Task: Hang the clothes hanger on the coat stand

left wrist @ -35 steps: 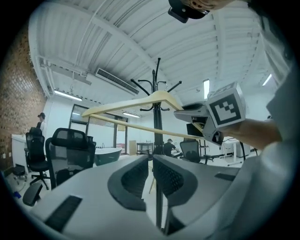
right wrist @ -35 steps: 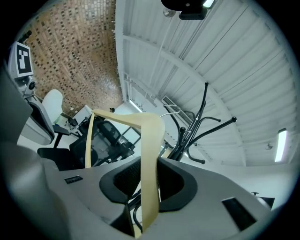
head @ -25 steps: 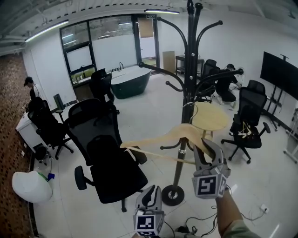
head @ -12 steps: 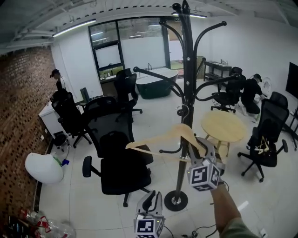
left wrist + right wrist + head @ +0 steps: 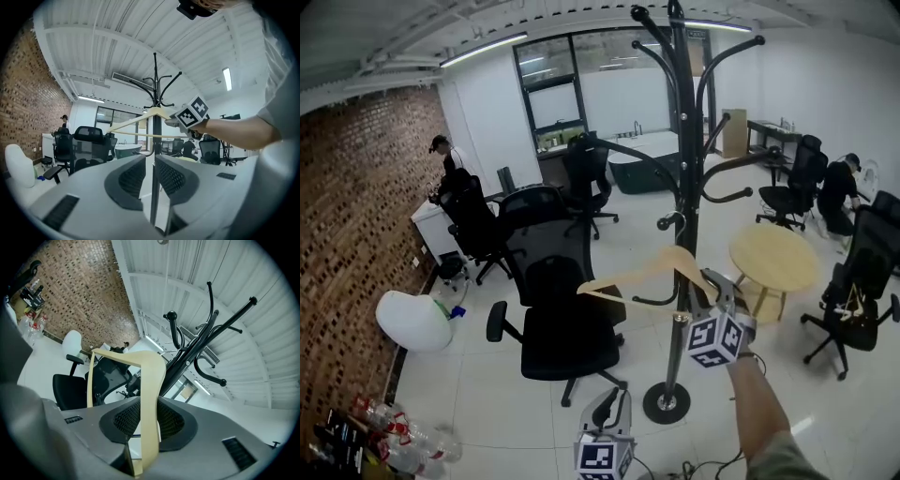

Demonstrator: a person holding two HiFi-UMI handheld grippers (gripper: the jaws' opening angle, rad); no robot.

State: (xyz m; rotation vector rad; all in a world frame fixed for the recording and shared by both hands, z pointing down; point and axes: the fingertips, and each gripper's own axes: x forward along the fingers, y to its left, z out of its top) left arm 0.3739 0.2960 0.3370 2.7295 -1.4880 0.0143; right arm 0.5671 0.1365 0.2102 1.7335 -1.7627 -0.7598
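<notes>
Over the last second we have brought the wooden clothes hanger (image 5: 628, 272) in against the coat stand (image 5: 682, 178). Its wire hook (image 5: 671, 222), which stood clear of the pole, now sits just beside it, below the upper curved arms. We cannot tell whether it has caught on anything. We judge the hanging step close but not done, since the hook still has to drop over one of the arms. The right gripper (image 5: 712, 286) has not changed its hold: its jaws are partly closed and clamp one sloping shoulder of the hanger, and the right gripper view shows the pale wood pressed between the ribbed black pads. The left gripper (image 5: 607, 405) hangs low and well apart from the hanger, its jaws a narrow gap apart with nothing between them. The hanger is smooth, light timber, a shallow triangle with a thin crossbar. The stand is glossy black metal tubing, a straight pole with ball-tipped curling arms on a round base (image 5: 667, 403). Behind it is a black mesh office chair (image 5: 562, 323).
</notes>
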